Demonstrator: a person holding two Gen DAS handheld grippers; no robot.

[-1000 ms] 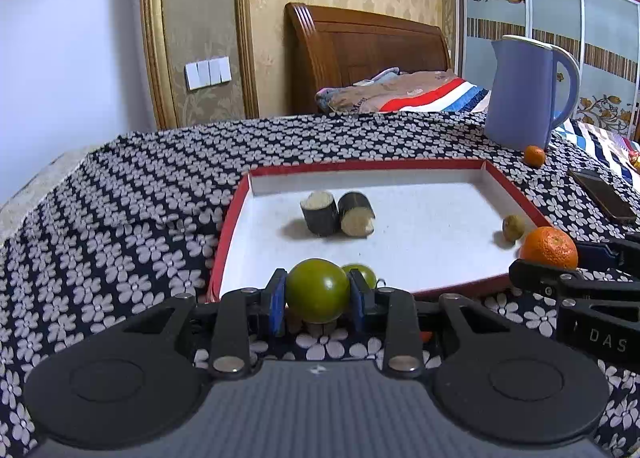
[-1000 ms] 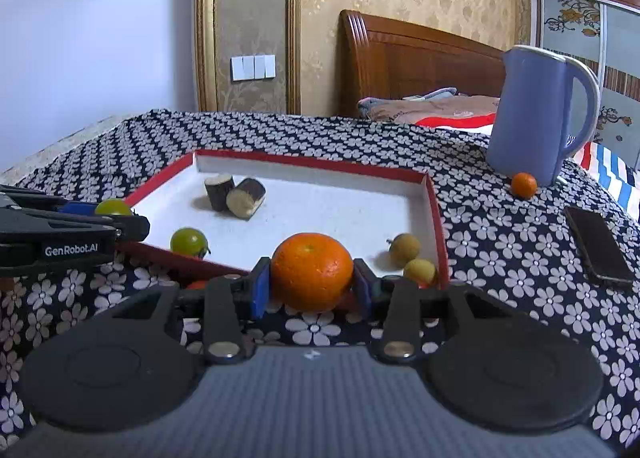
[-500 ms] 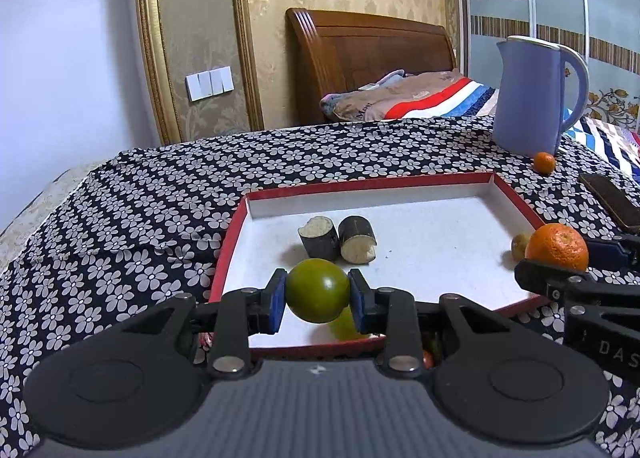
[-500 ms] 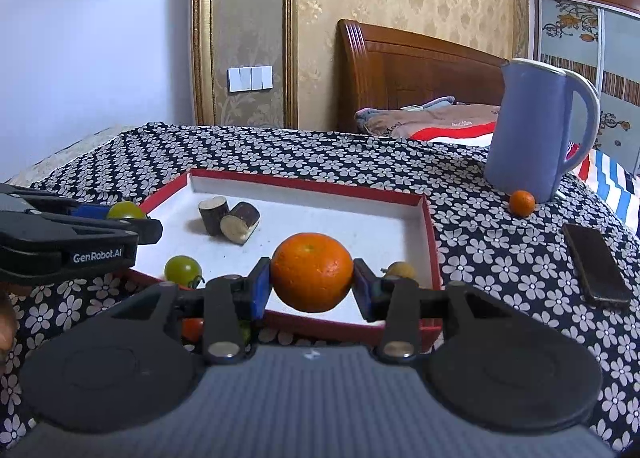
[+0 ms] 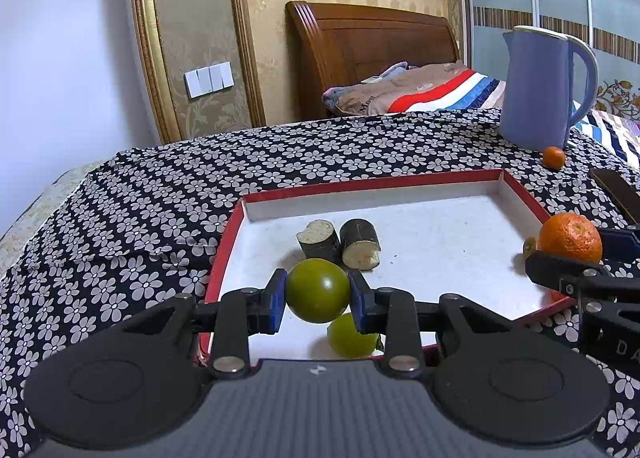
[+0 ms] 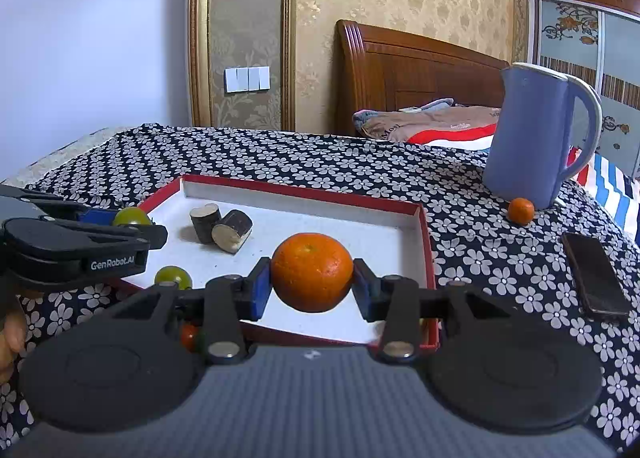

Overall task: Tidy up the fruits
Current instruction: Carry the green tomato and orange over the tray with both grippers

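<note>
The left claw (image 5: 318,300) is clamped on a green fruit (image 5: 318,290), its blue pads pressed against both sides, and it holds the fruit above the near left part of the red-rimmed tray (image 5: 520,188). Just below it, a second green fruit (image 5: 352,336) lies on the tray's white floor near the front rim. The right claw (image 6: 312,288) grips an orange (image 6: 312,278) the same way, over the near right part of the tray. Two short dark cut pieces (image 5: 340,244), pale at their ends, lie touching each other toward the tray's far left. The tray sits on a bench covered by a black cloth with white flowers (image 5: 160,218). At the far right stands a blue jug (image 5: 540,90) with a small orange (image 5: 554,157) just beside its base, and a dark phone (image 6: 596,278) lies flat nearer, right of the tray. A small red fruit (image 6: 188,336) shows on the cloth in front of the tray, partly hidden by the right claw's frame.
</note>
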